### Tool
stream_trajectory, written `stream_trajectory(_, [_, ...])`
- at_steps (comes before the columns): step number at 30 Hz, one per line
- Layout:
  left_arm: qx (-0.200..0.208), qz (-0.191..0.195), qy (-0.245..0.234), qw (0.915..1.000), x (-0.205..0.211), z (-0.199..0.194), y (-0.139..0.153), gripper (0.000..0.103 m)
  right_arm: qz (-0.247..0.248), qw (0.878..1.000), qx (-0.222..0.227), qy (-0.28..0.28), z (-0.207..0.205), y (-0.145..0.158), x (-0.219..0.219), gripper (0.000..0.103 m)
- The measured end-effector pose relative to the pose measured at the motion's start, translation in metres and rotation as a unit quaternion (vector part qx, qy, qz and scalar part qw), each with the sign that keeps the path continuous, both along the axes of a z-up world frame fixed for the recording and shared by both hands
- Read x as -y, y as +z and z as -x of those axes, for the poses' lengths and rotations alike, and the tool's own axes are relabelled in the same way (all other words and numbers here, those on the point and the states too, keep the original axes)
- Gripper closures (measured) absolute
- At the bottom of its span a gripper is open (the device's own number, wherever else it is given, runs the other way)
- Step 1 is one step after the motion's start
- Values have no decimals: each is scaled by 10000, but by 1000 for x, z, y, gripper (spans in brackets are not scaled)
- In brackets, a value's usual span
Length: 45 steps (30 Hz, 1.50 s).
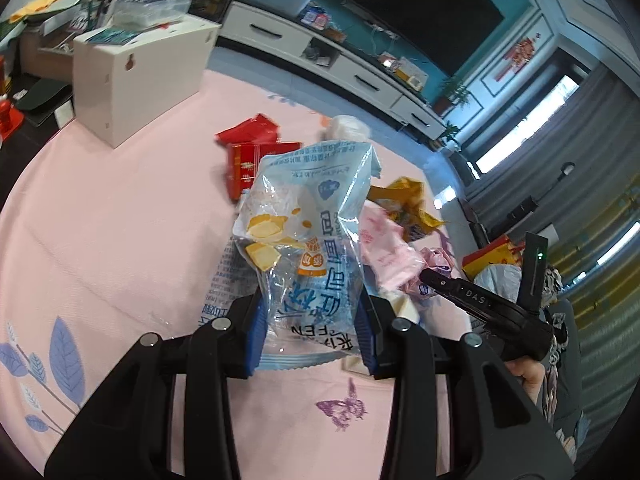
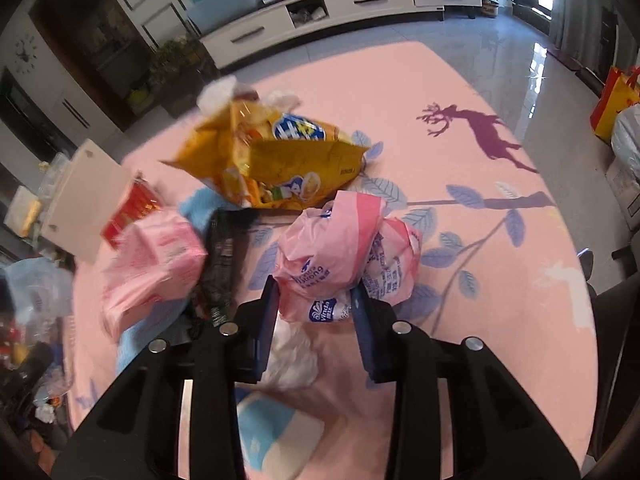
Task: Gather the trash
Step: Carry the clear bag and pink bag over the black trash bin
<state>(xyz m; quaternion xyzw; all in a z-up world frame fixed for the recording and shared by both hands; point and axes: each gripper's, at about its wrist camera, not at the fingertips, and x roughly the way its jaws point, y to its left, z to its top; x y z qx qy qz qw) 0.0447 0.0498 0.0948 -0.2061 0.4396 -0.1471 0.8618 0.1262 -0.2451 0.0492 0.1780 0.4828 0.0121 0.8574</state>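
The red packets (image 1: 256, 156) are blurred and partly hidden behind the blue bag (image 1: 308, 240); the pink pack (image 2: 154, 264) is smeared.

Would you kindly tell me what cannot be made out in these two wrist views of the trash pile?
- Left wrist view: the blue bread bag in the left gripper hides the trash behind it; the red packets are blurred.
- Right wrist view: the pink box at left is smeared; its print is unreadable.
- Right wrist view: the right gripper brackets the pink tissue wrapper; pad contact is unclear.
- No bin shows in either view.
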Motion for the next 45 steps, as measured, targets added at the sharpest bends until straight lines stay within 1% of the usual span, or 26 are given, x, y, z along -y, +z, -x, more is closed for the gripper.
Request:
stream_trajectory(3, [161, 58, -192, 9997, 12, 7, 9, 64, -117, 9996, 220, -141, 26, 24, 14, 67])
stream_trajectory(6, [319, 103, -427, 9985, 29, 15, 19, 64, -228, 9976, 584, -291, 58, 52, 32, 67])
stream_trajectory(7, [374, 122, -498, 9980, 35, 20, 23, 64, -202, 9965, 717, -379, 69, 60, 38, 67])
stream_trajectory(10, [646, 170, -768, 9948, 60, 35, 39, 64, 168, 9908, 1121, -743, 106, 82, 57, 67])
stream_trajectory(12, [830, 126, -998, 9915, 82, 45, 49, 64, 359, 9869, 1256, -946, 125, 91, 69, 67])
stream_trajectory(15, [1024, 79, -1334, 9857, 119, 59, 61, 64, 651, 9775, 1497, -1333, 158, 106, 95, 67])
stream_trajectory(18, [1155, -15, -1662, 9793, 164, 69, 69, 64, 794, 9687, 1677, -1651, 183, 116, 123, 67])
stream_trajectory(21, [1230, 93, -1956, 9729, 209, 74, 69, 64, 902, 9603, 1777, -1950, 203, 123, 147, 67])
stream_trajectory(23, [1176, 136, -2212, 9680, 244, 75, 64, 64, 882, 9540, 1806, -2224, 221, 125, 169, 67])
stream_trajectory(25, [1090, 106, -2469, 9628, 275, 78, 57, 64, 784, 9496, 1796, -2447, 235, 124, 189, 67])
stream_trajectory(26, [1045, 67, -2681, 9577, 299, 80, 51, 64, 733, 9480, 1782, -2533, 239, 122, 197, 67])
stream_trajectory(27, [1030, 47, -2782, 9550, 310, 80, 48, 64, 675, 9463, 1759, -2628, 243, 119, 205, 67])
stream_trajectory(30, [923, -3, -3137, 9450, 355, 81, 35, 64, 516, 9405, 1567, -2970, 252, 105, 232, 67])
stream_trajectory(33, [672, 32, -3443, 9365, 397, 82, 17, 64, 384, 9365, 1281, -3243, 257, 85, 253, 66])
stream_trajectory(35, [510, -41, -3604, 9314, 418, 80, 5, 64, 251, 9345, 1093, -3379, 261, 71, 269, 66])
stream_trajectory(39, [183, -237, -3807, 9242, 452, 69, -25, 64, -145, 9264, 723, -3693, 266, 44, 292, 66])
stream_trajectory(42, [-92, -294, -3918, 9195, 468, 64, -43, 64, -453, 9236, 569, -3764, 261, 29, 302, 66])
stream_trajectory(45, [-347, -403, -4012, 9144, 483, 60, -66, 64, -648, 9223, 452, -3783, 255, 21, 308, 64])
